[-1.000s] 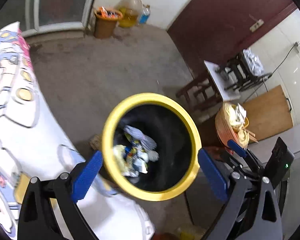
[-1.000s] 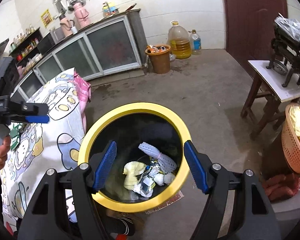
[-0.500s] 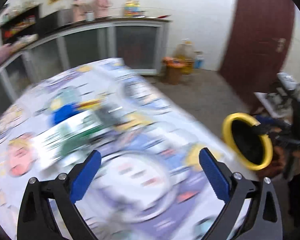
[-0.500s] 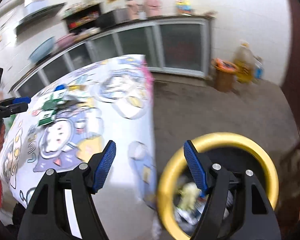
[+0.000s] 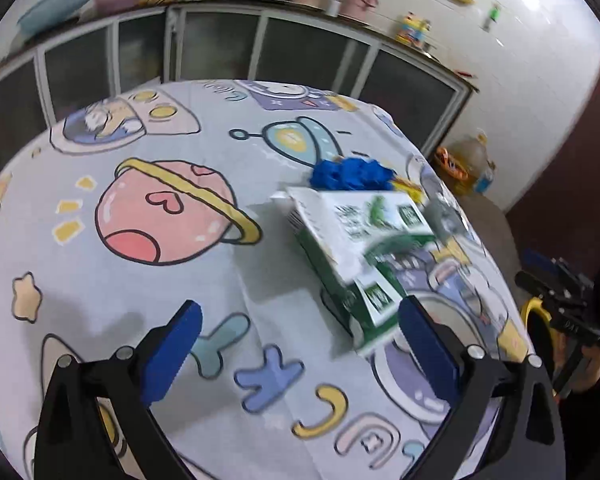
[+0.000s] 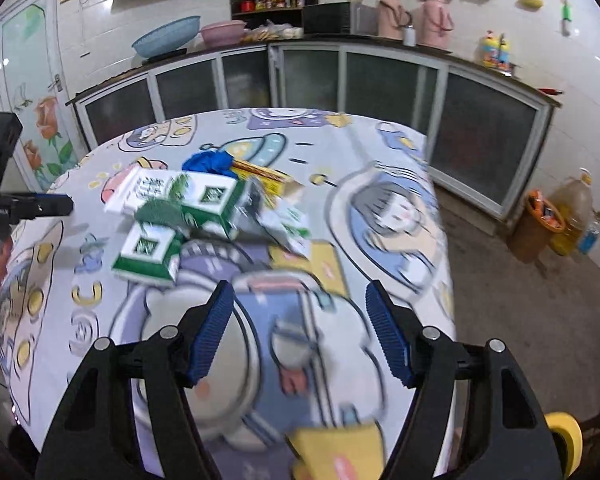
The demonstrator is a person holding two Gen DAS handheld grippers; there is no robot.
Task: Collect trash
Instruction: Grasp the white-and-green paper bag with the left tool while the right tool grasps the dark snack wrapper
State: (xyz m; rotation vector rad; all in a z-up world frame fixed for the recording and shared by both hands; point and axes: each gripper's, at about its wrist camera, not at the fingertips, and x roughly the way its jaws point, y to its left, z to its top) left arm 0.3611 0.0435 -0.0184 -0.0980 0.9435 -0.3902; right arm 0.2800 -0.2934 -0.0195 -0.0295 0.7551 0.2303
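Note:
A green and white carton (image 5: 352, 240) lies on the round table with the cartoon cloth (image 5: 140, 264); it also shows in the right wrist view (image 6: 188, 200). A crumpled blue wad (image 5: 352, 174) and a yellow wrapper (image 6: 260, 174) lie behind it. My left gripper (image 5: 300, 344) is open and empty, just short of the carton. My right gripper (image 6: 300, 332) is open and empty over the table's near edge. The yellow-rimmed trash bin (image 6: 564, 436) shows at the lower right, beside the table.
Glass-fronted cabinets (image 6: 380, 76) run along the far wall. A brown bin (image 6: 534, 224) and an oil jug (image 6: 572, 216) stand on the floor at the right. The other hand-held gripper (image 5: 568, 300) shows at the table's right edge.
Both grippers have swung away from above the yellow-rimmed bin and now face the table with the trash. Both stay open and empty.

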